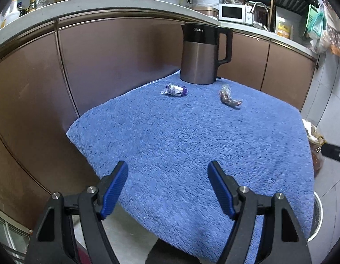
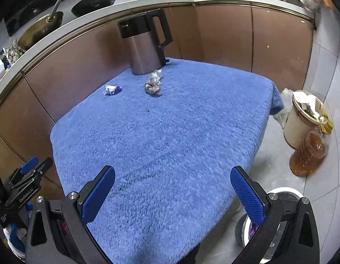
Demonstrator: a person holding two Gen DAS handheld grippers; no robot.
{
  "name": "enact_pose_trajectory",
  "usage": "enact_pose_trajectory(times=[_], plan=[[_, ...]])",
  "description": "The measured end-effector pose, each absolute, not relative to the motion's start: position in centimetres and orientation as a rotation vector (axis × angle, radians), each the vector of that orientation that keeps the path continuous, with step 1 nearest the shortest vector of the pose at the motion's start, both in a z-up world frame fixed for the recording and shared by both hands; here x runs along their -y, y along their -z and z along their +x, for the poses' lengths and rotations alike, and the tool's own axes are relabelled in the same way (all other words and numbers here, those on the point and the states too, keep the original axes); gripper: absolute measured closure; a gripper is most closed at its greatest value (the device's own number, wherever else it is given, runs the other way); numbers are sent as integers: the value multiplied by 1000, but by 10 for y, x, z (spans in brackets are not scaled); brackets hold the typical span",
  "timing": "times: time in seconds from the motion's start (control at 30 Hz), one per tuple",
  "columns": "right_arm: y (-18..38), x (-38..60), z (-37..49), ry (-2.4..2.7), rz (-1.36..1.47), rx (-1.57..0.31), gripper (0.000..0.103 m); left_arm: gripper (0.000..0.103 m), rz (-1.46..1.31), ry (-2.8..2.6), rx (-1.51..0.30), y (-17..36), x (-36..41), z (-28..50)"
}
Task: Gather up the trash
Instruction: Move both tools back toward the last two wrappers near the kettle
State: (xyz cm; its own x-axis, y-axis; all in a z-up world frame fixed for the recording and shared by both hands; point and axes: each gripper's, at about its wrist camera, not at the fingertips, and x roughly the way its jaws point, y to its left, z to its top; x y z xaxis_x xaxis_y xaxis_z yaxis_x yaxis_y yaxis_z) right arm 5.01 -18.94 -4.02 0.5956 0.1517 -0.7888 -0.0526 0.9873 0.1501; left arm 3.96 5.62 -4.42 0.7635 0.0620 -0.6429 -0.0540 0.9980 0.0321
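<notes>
While both tools gape empty, kettle crowds two wrappers.

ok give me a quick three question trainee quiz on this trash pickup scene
1. True or false: both hand-held grippers, left and right, are open and empty.
2. How many pieces of trash lie on the blue towel?
3. Which piece lies nearer the kettle's handle side: A purple wrapper, B crumpled clear wrapper?

Key: 1 true; 2 two; 3 B
</notes>
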Motion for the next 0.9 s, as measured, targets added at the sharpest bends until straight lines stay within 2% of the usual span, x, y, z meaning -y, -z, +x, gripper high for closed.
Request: enact_pose_trajectory(times=[0.33,0.9], plan=[[34,173,98,-173,93,-898,0,30,99,-60,-715,37,-60,90],[56,153,213,-223,90,-879,0,30,173,-76,-720,45,-64,191]])
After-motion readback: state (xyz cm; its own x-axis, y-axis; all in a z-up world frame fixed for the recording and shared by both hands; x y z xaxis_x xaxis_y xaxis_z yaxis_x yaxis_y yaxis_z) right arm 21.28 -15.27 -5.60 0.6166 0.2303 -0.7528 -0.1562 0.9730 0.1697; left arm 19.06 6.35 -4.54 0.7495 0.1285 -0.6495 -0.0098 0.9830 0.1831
